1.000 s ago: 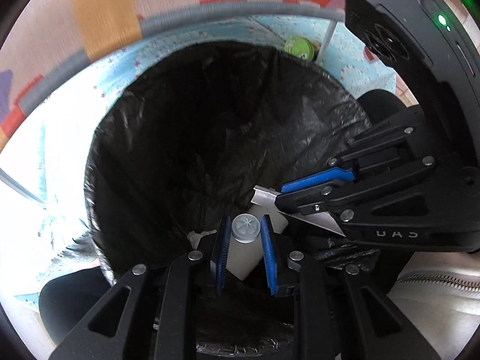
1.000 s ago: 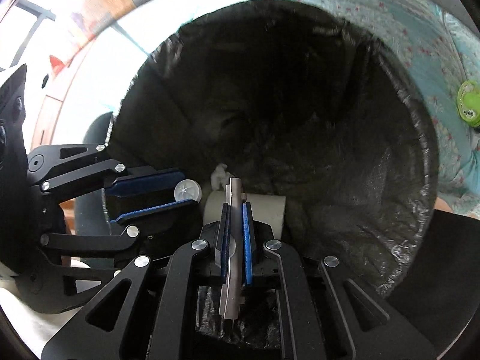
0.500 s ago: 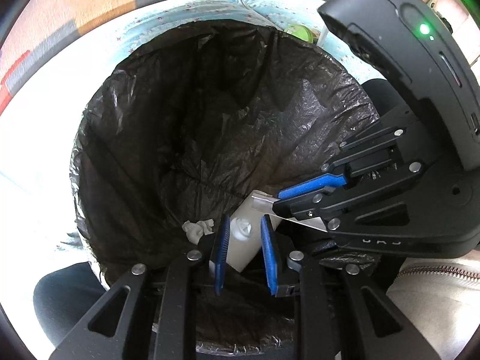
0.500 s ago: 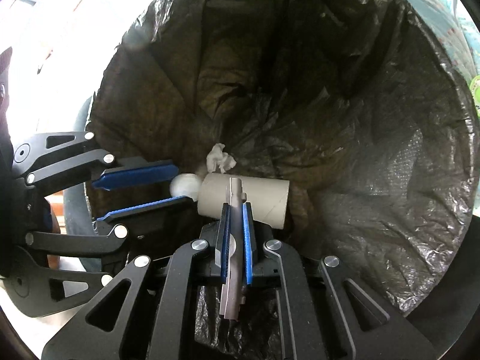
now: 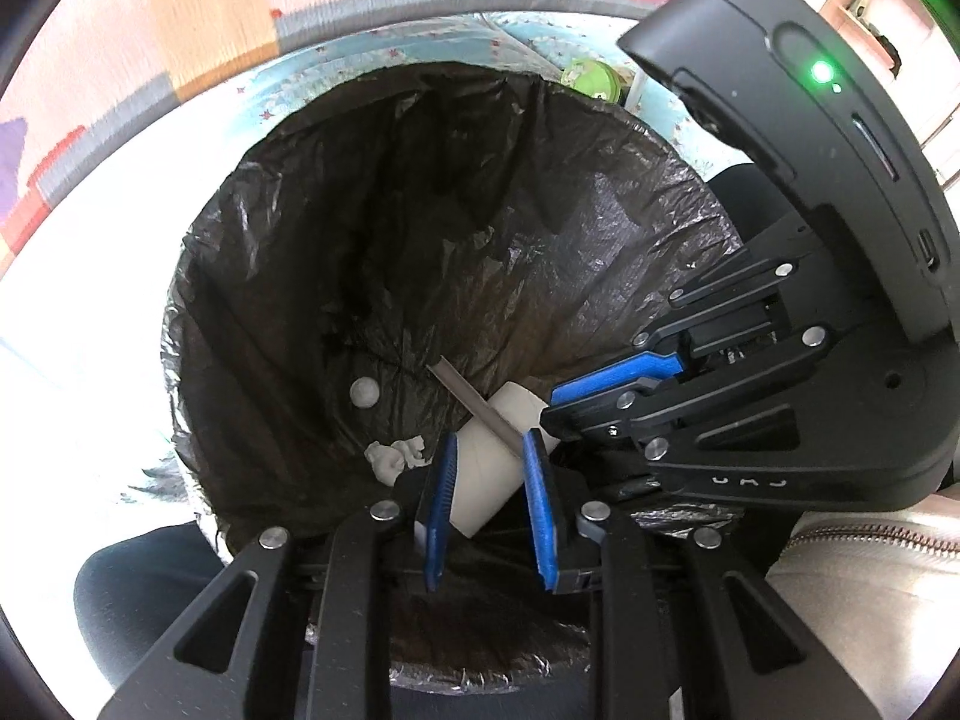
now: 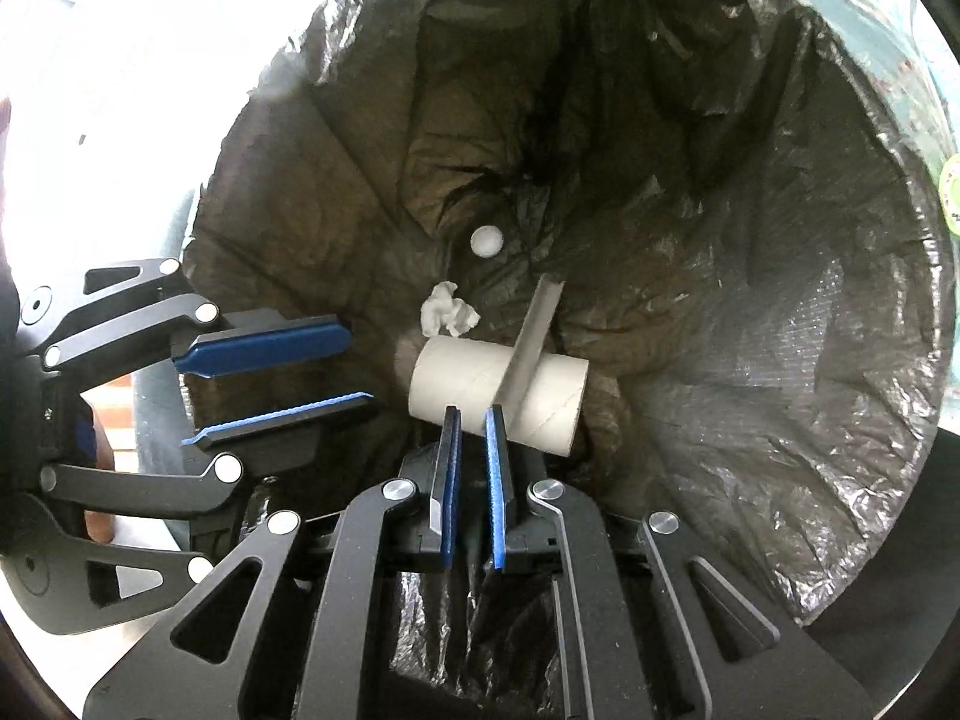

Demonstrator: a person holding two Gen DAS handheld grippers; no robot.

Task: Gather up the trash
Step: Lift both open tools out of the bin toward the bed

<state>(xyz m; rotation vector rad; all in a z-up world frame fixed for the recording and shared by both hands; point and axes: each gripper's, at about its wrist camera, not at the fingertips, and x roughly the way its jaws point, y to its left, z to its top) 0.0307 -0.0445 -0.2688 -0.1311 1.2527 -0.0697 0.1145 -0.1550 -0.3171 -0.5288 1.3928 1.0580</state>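
Both grippers hang over a bin lined with a black bag (image 5: 420,240) (image 6: 750,330). Inside lie a cardboard tube (image 6: 498,390) (image 5: 486,480), a flat grey strip (image 6: 531,342) (image 5: 474,402) across it, a crumpled white tissue (image 6: 447,318) (image 5: 396,456) and a small white bottle (image 6: 486,240) (image 5: 364,391) deeper down. My left gripper (image 5: 489,468) (image 6: 354,366) is open and empty. My right gripper (image 6: 471,420) (image 5: 549,408) is open and empty, its jaws a little apart above the tube.
The bin stands on a light blue patterned cloth (image 5: 336,72). A green round object (image 5: 591,78) (image 6: 951,192) lies on the cloth beyond the bin's far rim. A colourful mat (image 5: 180,12) lies further back.
My left gripper has opened and the white bottle has fallen into the bag. My right gripper has opened and the grey strip has dropped onto the cardboard tube.
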